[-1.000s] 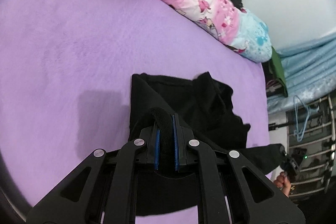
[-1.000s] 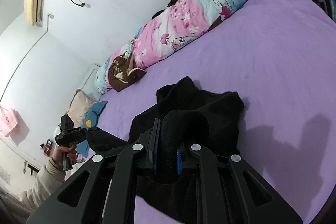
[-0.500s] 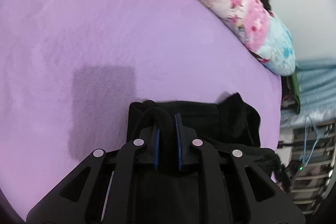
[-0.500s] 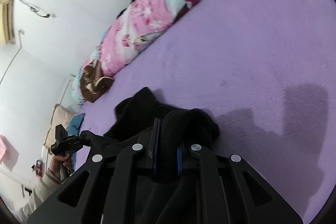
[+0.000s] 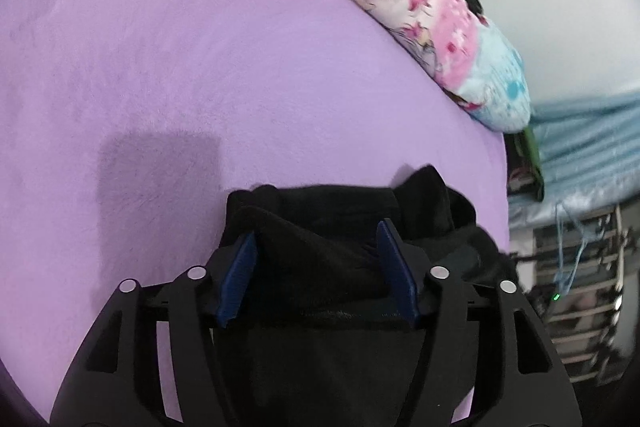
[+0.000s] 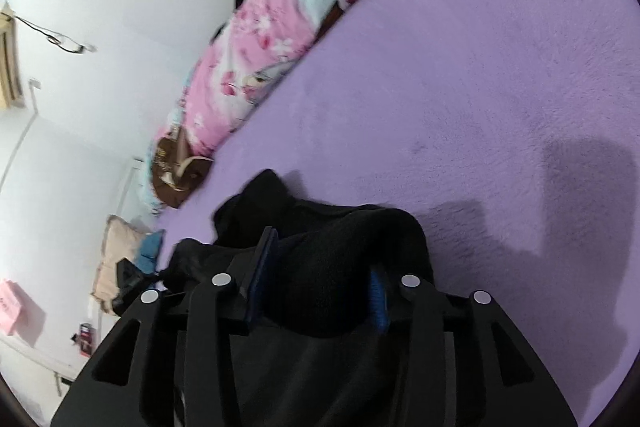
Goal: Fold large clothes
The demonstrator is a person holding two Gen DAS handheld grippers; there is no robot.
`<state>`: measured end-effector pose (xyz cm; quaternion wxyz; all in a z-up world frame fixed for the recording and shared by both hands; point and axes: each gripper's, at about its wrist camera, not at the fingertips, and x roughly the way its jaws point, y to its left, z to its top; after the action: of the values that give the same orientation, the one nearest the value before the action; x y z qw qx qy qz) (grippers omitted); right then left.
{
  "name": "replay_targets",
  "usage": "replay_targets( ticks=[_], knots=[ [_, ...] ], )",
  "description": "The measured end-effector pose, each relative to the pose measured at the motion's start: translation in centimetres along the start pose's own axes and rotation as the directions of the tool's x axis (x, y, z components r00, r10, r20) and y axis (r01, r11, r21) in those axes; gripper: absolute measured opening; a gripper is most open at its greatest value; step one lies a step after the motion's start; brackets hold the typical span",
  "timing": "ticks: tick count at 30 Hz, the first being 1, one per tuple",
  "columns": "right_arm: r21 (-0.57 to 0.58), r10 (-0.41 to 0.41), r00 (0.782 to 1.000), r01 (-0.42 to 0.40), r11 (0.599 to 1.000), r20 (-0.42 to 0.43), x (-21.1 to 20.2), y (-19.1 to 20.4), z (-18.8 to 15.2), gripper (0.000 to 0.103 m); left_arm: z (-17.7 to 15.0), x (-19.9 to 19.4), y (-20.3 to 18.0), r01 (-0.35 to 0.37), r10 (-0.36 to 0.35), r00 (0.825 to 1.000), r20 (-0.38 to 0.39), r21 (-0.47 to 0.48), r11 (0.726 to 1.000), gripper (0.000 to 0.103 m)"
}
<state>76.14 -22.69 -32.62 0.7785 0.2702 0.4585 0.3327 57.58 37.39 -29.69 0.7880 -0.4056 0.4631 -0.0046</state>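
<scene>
A black fleece garment [image 5: 340, 223] lies bunched on the purple bed [image 5: 200, 47]. In the left wrist view my left gripper [image 5: 316, 251] is open, its blue pads wide apart with a fold of the black cloth lying loose between them. In the right wrist view the same garment [image 6: 328, 259] sits under my right gripper [image 6: 320, 263], which is also open with cloth heaped between its blue pads. The other gripper shows dimly at the left edge of the right wrist view [image 6: 128, 275].
A long pink and blue floral quilt roll [image 5: 420, 15] lies along the wall side of the bed, also in the right wrist view [image 6: 280, 39]. A brown cloth [image 6: 176, 175] and a beige pillow [image 6: 116, 259] lie at its end. A rack [image 5: 576, 287] stands past the bed edge.
Both grippers were shut on the black garment and have opened, letting the cloth go. Both have lowered the garment toward the bed over the last second.
</scene>
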Motion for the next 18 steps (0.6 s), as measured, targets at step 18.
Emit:
replay_targets(
  ticks=[18],
  knots=[
    [-0.044,-0.020,0.990,0.026,0.999,0.138,-12.4,6.7,-4.4,0.085,-9.0,-12.1,-2.4,-0.081,0.070,0.988,0.135,0.085,0.993,0.097]
  ],
)
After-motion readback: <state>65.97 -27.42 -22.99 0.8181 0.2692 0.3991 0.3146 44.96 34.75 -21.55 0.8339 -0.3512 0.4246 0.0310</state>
